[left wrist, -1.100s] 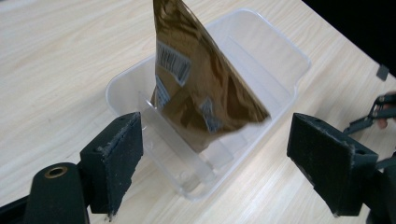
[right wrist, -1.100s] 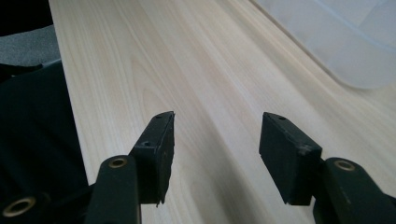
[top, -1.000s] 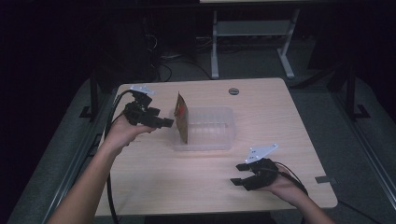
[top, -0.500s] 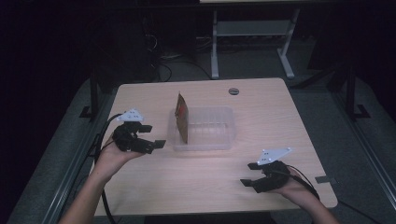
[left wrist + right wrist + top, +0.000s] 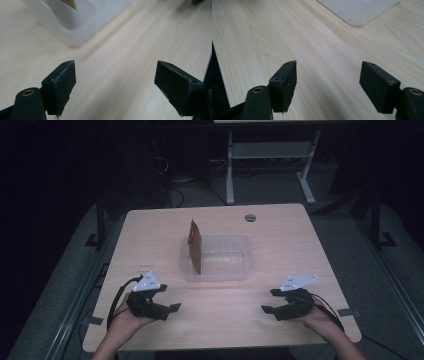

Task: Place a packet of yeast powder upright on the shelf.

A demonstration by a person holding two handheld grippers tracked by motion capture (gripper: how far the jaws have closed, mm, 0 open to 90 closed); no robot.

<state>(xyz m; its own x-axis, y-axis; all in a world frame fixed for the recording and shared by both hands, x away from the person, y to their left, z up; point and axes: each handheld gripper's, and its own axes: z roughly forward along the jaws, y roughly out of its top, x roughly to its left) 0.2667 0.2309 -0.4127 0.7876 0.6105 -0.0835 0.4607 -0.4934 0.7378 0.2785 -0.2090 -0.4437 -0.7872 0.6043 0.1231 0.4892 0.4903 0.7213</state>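
Observation:
A clear plastic tub point(image 5: 235, 270) stands in the middle of the table, and a brown paper packet point(image 5: 195, 245) leans upright against its left inner wall. My left gripper point(image 5: 172, 309) rests near the front left of the table, open and empty, well short of the tub. My right gripper point(image 5: 270, 302) sits near the front right, also open and empty. In the left gripper view the jaws point(image 5: 116, 88) frame bare wood, with the tub's corner point(image 5: 72, 27) ahead. The right gripper view shows its jaws point(image 5: 328, 85) wide apart and a corner of the tub point(image 5: 359, 12) at the top.
The light wooden table point(image 5: 150, 235) has a round cable hole point(image 5: 250, 217) at the back. Dark floor, cables and a white metal stand point(image 5: 270, 155) lie beyond the far edge. Black cables trail from both grippers toward the front edge.
My left gripper let go of the packet at the tub and pulled back to the front left. The right gripper drifted right and nearer the front edge. The packet stays leaning in the tub.

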